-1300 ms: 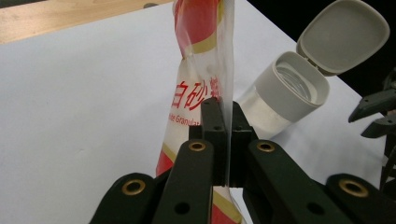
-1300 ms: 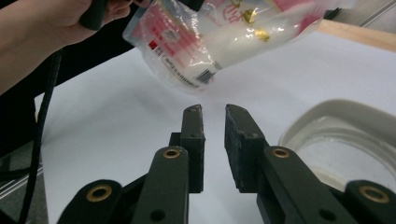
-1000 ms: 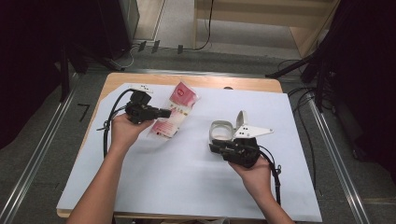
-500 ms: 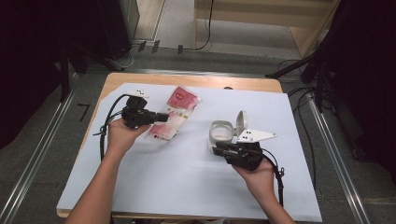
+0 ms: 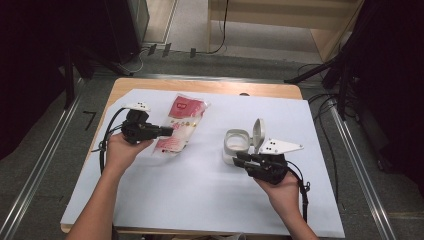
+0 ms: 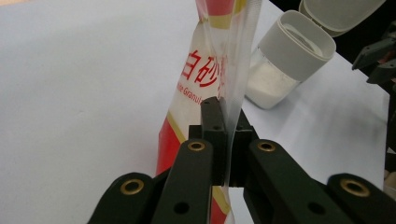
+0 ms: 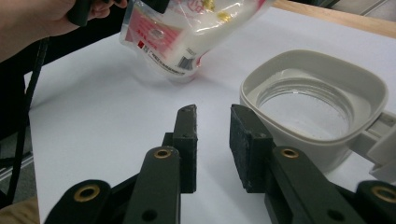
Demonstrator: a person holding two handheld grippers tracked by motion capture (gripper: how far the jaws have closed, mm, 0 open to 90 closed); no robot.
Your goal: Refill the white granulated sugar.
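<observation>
A red-and-white sugar bag (image 5: pixel 182 122) is pinched at its edge by my left gripper (image 5: pixel 167 131), which is shut on it at the table's left. In the left gripper view the jaws of that gripper (image 6: pixel 225 116) clamp the clear film of the bag (image 6: pixel 210 70). A white jar (image 5: pixel 236 145) with white powder stands at mid-right, its hinged lid (image 5: pixel 258 134) tipped up. My right gripper (image 5: pixel 240 161) lies just in front of the jar. Its jaws (image 7: pixel 212 116) stand a little apart with nothing between them, beside the jar (image 7: pixel 317 93). The bag (image 7: pixel 187 32) hangs tilted beyond.
A white sheet (image 5: pixel 190 200) covers the wooden table (image 5: pixel 210 86). Black cables trail from both grippers. Metal rails run along the floor on both sides, and dark stands sit at the back right.
My left gripper has drifted a little to the left and toward the person, carrying the sugar bag with it. The jar and the right gripper have stayed in place.
</observation>
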